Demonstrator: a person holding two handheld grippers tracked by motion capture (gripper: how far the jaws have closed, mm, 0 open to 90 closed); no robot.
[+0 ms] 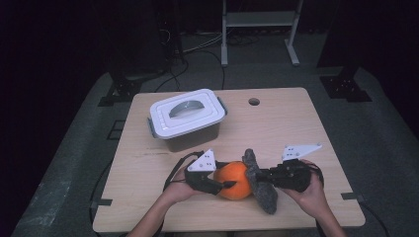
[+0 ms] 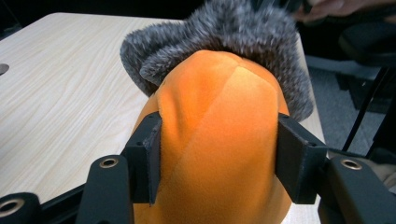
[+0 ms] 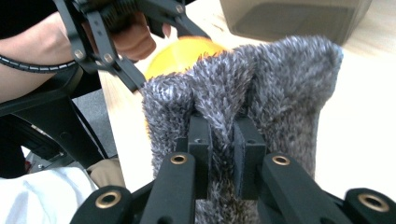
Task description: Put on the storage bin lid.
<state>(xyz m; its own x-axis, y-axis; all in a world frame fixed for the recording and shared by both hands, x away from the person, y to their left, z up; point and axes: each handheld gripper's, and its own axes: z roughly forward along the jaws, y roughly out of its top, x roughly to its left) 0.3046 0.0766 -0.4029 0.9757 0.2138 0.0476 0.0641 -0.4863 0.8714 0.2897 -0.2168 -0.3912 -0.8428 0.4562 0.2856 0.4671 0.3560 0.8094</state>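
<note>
Plush held from 2 sides
Your left gripper [image 2: 217,158] clamps the orange ball [image 2: 219,140] — your right gripper [image 3: 223,144] pinches the grey fur [image 3: 261,84] wrapped beside it.

Orange plush ball [image 1: 233,180] touches upright grey fuzzy cloth [image 1: 260,183].

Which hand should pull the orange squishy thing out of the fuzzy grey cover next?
Probably the left. The left gripper already squeezes the orange plush between its pads. The right gripper is pinched shut on the grey furry cover, so it can hold that steady.
</note>
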